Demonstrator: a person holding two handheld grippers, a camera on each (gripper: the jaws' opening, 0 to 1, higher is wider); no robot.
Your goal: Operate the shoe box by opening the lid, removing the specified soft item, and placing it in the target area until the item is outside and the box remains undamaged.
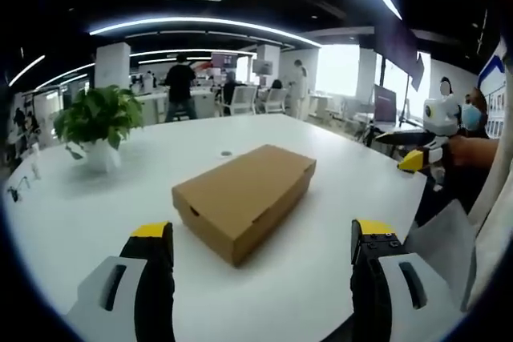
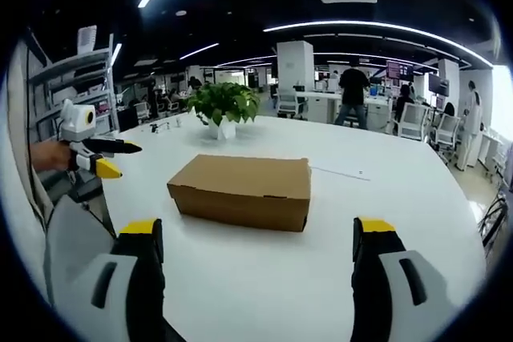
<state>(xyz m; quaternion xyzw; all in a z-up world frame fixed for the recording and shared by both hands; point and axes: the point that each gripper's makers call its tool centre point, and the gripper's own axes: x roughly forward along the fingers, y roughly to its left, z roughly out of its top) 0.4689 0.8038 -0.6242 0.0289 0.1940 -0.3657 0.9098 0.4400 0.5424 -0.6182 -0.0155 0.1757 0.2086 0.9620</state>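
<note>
Lying shut, shoe box (image 1: 244,195) | ahead of both spread grippers | untouched

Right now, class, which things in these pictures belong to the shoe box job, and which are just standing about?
For the job:
- shoe box, lid shut, on the white table
- left tongs, open
- right tongs, open

Standing about:
- potted plant
- office chairs
- people at the back

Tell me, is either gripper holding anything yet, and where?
Nothing is held. The left gripper and right gripper are both open, short of the closed shoe box on the white table.
</note>
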